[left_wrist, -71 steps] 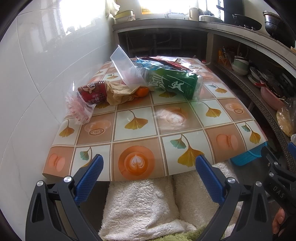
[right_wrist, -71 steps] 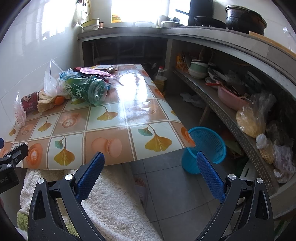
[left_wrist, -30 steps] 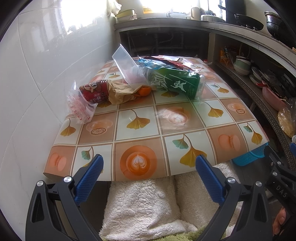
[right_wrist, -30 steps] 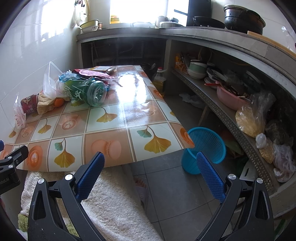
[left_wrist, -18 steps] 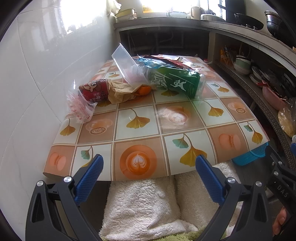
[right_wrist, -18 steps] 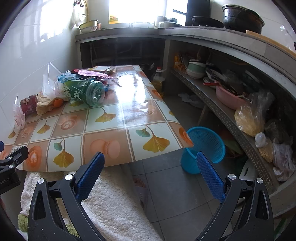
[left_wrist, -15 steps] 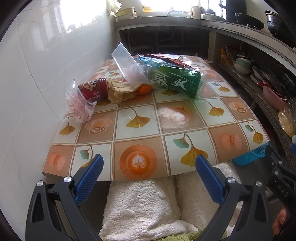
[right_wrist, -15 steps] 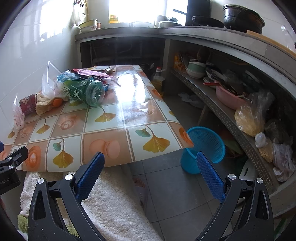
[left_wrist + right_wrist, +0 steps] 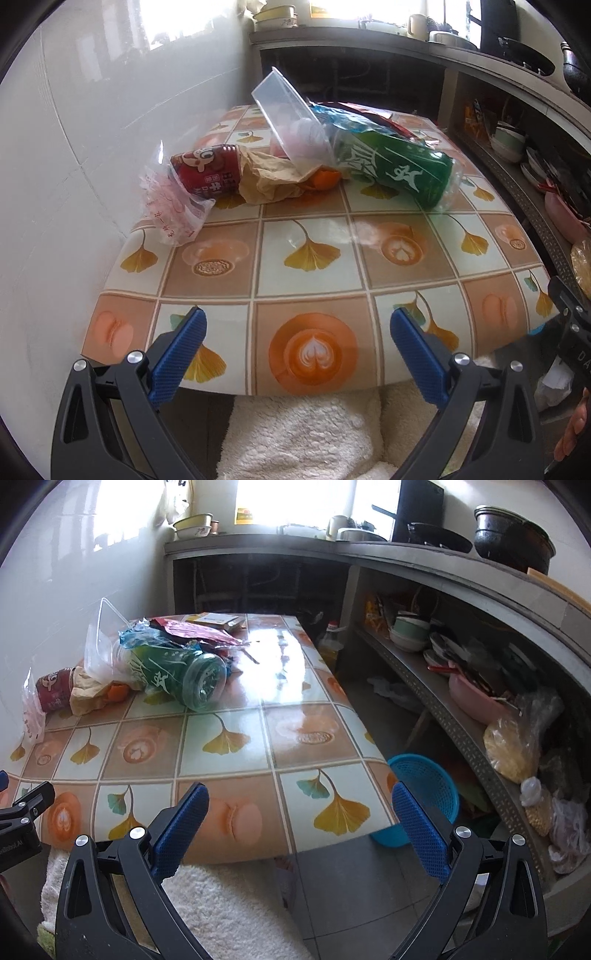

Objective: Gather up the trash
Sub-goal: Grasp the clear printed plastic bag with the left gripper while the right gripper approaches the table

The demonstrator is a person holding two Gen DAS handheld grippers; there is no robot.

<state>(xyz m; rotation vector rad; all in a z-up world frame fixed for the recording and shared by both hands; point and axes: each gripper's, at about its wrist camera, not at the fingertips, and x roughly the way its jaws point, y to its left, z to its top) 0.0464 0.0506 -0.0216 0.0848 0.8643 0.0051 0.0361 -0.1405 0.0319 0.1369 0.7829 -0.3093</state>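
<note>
Trash is heaped at the far left of the tiled-pattern table point(image 9: 314, 288): a red can point(image 9: 207, 171) in a thin plastic bag point(image 9: 170, 210), crumpled brown paper point(image 9: 269, 177), an orange peel point(image 9: 325, 179), a clear plastic box point(image 9: 291, 122), a green bottle point(image 9: 399, 170) lying on its side, and red and blue wrappers point(image 9: 192, 631). The green bottle point(image 9: 173, 675) points its base at the right wrist camera. My left gripper point(image 9: 295, 347) hangs open over the table's near edge. My right gripper point(image 9: 301, 818) is open over the near right corner. Both are empty.
A blue mesh basket point(image 9: 424, 790) stands on the floor by the table's right corner. Shelves point(image 9: 480, 709) with bowls and bags run along the right. A white fluffy cloth point(image 9: 303, 435) lies below the near table edge. The white tiled wall point(image 9: 55, 184) borders the table's left side.
Both grippers have moved forward, their fingertips now over the table's near edge. The trash pile looks closer. Nothing on the table has moved.
</note>
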